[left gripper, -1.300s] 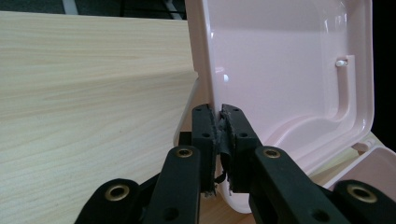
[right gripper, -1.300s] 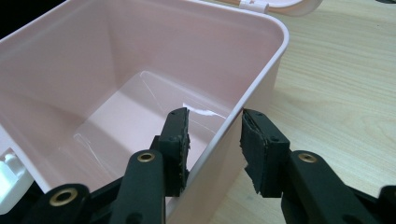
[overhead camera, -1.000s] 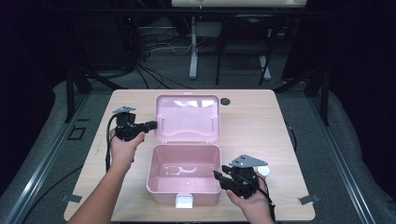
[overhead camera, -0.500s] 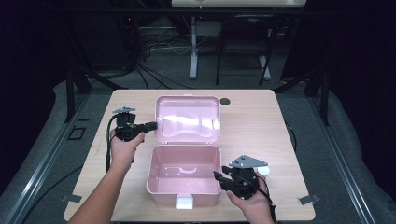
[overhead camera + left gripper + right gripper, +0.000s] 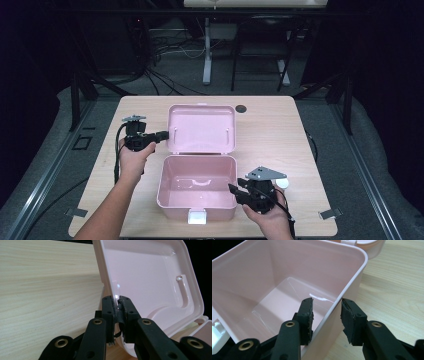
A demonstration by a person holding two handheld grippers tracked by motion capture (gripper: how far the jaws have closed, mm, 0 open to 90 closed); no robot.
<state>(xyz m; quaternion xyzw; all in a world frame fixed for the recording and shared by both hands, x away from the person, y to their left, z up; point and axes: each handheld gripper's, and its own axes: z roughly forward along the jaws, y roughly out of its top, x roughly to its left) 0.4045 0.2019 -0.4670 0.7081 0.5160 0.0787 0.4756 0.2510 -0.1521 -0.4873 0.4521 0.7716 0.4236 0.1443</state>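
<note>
Here my left gripper [image 5: 116, 305] pinches the lid's [image 5: 201, 127] side edge, jaws nearly shut on it, so the lid stays swung back flat behind the box [image 5: 196, 186] at the table's [image 5: 300, 130] middle. My right gripper [image 5: 327, 315] straddles the box's right wall to steady it, one jaw inside and one outside with gaps either side, so it doesn't look clamped. Both grippers' rear halves are cut off in their own views, and the lid's rim hides my left pads' contact.
</note>
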